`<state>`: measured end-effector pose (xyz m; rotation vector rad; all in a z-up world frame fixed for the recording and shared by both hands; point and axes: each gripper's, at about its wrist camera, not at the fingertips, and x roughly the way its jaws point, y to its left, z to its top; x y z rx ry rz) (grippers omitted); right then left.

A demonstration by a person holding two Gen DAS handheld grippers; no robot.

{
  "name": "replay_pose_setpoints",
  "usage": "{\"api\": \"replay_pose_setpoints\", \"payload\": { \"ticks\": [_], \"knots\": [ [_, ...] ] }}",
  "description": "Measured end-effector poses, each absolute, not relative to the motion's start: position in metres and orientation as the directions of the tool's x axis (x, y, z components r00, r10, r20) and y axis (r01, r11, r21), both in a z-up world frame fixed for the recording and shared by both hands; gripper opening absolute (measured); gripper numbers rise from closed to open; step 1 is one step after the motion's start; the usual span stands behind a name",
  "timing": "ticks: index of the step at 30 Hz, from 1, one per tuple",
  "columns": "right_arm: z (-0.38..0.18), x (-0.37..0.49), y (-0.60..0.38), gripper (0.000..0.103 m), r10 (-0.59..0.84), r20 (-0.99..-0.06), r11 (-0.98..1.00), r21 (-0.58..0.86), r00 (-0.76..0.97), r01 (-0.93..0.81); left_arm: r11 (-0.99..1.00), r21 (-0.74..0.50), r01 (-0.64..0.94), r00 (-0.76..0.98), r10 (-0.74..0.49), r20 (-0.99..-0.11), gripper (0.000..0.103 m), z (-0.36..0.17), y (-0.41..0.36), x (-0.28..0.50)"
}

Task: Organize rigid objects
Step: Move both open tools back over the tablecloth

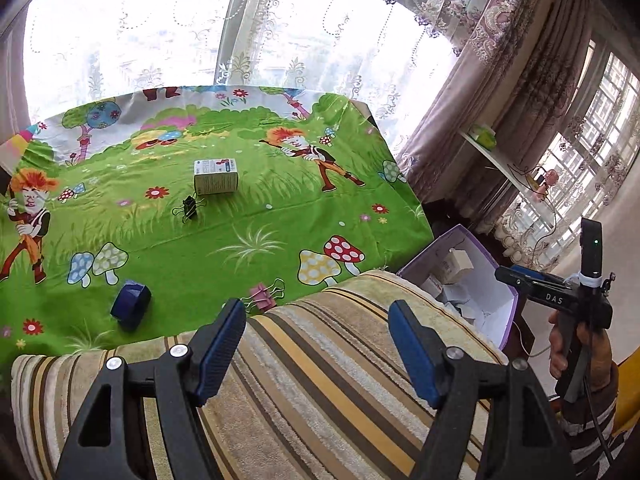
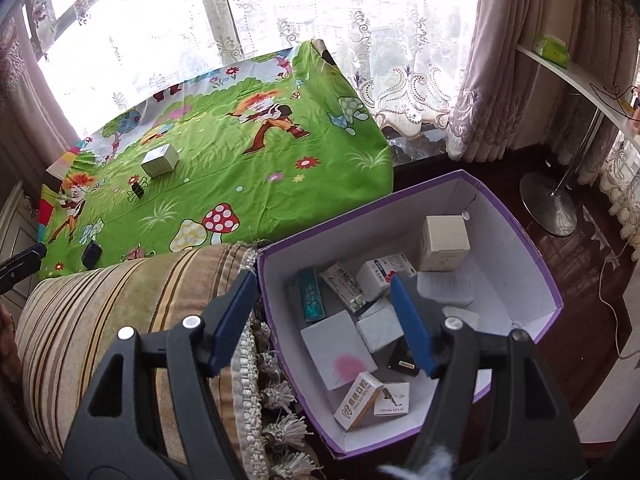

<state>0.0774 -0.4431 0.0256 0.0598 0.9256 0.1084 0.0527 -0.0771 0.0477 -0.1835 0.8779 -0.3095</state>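
While both my left gripper [image 1: 316, 344] and right gripper [image 2: 324, 320] hang spread and empty, the purple box [image 2: 404, 196] sits right. Reaching left for the pink clip [image 1: 264, 296], I could snag the cloth [image 1: 240, 240].

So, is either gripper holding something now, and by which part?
Nothing is held. The left gripper is open above the striped cushion, and the right gripper is open over the purple box.
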Motion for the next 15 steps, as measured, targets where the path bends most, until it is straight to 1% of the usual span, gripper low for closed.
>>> {"api": "replay_pose_setpoints", "payload": {
  "ticks": [4,7,10,15],
  "knots": [
    [0.026,0.085,-0.419,0.073,0.133,-0.807,0.990,0.077,0.575,-0.121,0.969,-0.221,0.106,0.601,-0.240,-0.763,0.074,0.039,-0.030,0.050],
    [0.027,0.093,-0.400,0.073,0.139,-0.818,0.985,0.058,0.559,-0.160,0.979,-0.200,0.045,0.578,-0.188,-0.794,0.074,0.030,0.003,0.054],
    [0.030,0.101,-0.376,0.073,0.158,-0.823,0.975,0.045,0.546,-0.216,0.983,-0.185,0.017,0.554,-0.163,-0.816,0.073,0.020,0.026,0.061],
    [0.035,0.112,-0.334,0.073,0.181,-0.828,0.955,0.019,0.531,-0.295,0.988,-0.153,-0.034,0.484,-0.117,-0.867,0.067,-0.001,0.045,0.079]
  ]
}}
